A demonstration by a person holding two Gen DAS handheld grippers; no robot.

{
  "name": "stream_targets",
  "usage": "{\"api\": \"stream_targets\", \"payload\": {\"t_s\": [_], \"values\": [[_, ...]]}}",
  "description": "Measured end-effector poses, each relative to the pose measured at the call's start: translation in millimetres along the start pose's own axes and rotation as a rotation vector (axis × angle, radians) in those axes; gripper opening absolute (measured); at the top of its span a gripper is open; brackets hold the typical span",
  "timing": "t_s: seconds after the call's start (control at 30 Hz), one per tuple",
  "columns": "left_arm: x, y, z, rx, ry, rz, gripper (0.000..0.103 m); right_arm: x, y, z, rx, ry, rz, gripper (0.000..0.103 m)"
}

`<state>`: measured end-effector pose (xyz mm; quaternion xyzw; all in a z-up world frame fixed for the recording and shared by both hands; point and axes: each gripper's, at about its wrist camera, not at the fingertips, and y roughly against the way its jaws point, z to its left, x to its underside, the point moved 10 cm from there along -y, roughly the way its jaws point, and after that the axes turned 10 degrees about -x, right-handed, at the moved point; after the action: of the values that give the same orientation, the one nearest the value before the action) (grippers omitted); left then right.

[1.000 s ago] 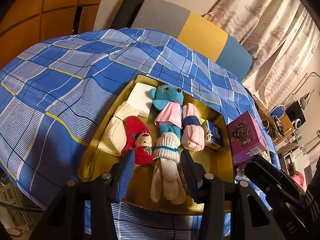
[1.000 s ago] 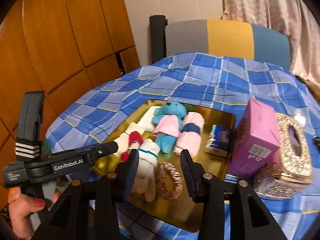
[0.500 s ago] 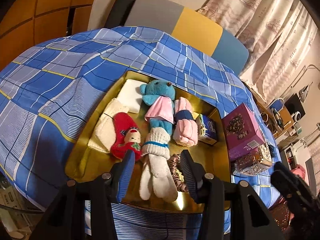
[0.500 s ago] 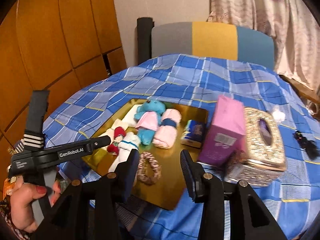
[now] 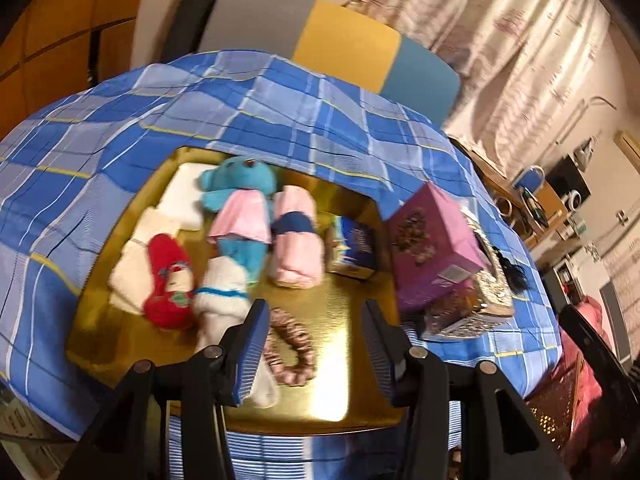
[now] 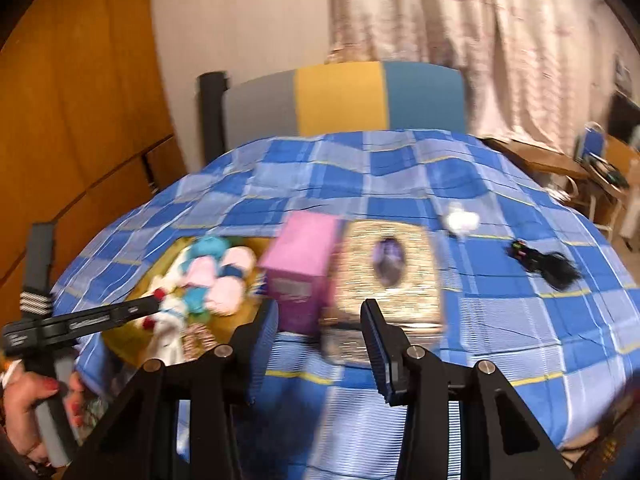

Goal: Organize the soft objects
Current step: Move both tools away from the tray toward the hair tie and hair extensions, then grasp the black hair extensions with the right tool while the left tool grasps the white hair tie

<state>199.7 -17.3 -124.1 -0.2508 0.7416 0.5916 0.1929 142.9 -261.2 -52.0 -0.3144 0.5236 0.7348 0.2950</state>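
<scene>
A gold tray (image 5: 340, 296) on the blue checked cloth holds soft things: a blue teddy in a pink dress (image 5: 240, 204), a pink rolled towel (image 5: 296, 248), a red sock toy (image 5: 168, 280), white socks (image 5: 220, 292), a striped scrunchie (image 5: 288, 344) and cream cloths (image 5: 132, 268). My left gripper (image 5: 314, 332) hangs open over the tray's near bare part, nothing between its fingers. My right gripper (image 6: 320, 328) is open and empty, facing a purple box (image 6: 300, 272) and a glittery tissue box (image 6: 388, 272). A black hair piece (image 6: 544, 264) and a small white thing (image 6: 462, 220) lie on the cloth at the right.
A small blue box (image 5: 356, 244) stands in the tray beside the purple box (image 5: 432, 248). A person's hand (image 6: 28, 408) holds the left tool at the far left. Behind the table are a grey, yellow and blue chair back (image 6: 344, 96), curtains and a wooden wall.
Both views have swung to the right. The right gripper now faces the purple box and tissue box instead of the tray. The left gripper slid from the white socks toward the scrunchie. Jaws look unchanged.
</scene>
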Motion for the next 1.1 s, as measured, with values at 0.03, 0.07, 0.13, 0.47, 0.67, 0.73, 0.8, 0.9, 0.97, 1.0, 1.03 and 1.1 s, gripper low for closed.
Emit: {"api": "stream_targets", "payload": {"t_s": [0.03, 0.07, 0.13, 0.47, 0.67, 0.73, 0.8, 0.9, 0.97, 1.0, 1.03, 1.1], "values": [[-0.6, 0.4, -7.5, 0.004, -0.014, 0.000, 0.048, 0.1, -0.3, -19.4, 0.025, -0.026, -0.002, 0.047], [-0.5, 0.6, -12.8, 0.010, -0.024, 0.001, 0.048, -0.6, -1.7, -31.5, 0.032, -0.041, -0.009, 0.048], [-1.2, 1.7, -27.1, 0.034, -0.044, 0.003, 0.048, 1.9, -6.7, -75.4, 0.081, -0.100, -0.012, 0.049], [-5.8, 4.8, -82.5, 0.084, -0.131, 0.012, 0.048, 37.5, -60.0, -276.6, 0.228, -0.398, 0.110, 0.050], [-6.9, 6.2, -112.5, 0.102, -0.181, 0.026, 0.048, -23.6, -83.4, -346.5, 0.287, -0.324, 0.023, 0.072], [-9.3, 6.4, -121.4, 0.103, -0.198, 0.024, 0.048, -45.5, -97.7, -364.8, 0.317, -0.271, 0.012, 0.082], [-12.2, 5.3, -129.9, 0.095, -0.215, 0.024, 0.048, -55.0, -112.4, -380.4, 0.329, -0.258, 0.030, 0.084], [-16.3, 3.5, -141.4, 0.091, -0.243, 0.030, 0.048, -57.1, -141.5, -399.1, 0.350, -0.257, 0.099, 0.084], [-20.3, 1.7, -148.0, 0.083, -0.254, 0.036, 0.048, -52.8, -160.6, -406.1, 0.344, -0.238, 0.130, 0.084], [-22.3, 1.2, -151.7, 0.086, -0.258, 0.039, 0.048, -49.2, -167.5, -407.5, 0.346, -0.222, 0.146, 0.084], [-24.7, 0.0, -156.1, 0.087, -0.263, 0.046, 0.048, -44.3, -177.6, -408.8, 0.351, -0.200, 0.178, 0.084], [-29.0, -2.2, -165.0, 0.083, -0.281, 0.057, 0.048, -34.9, -188.0, -409.6, 0.351, -0.182, 0.204, 0.083]]}}
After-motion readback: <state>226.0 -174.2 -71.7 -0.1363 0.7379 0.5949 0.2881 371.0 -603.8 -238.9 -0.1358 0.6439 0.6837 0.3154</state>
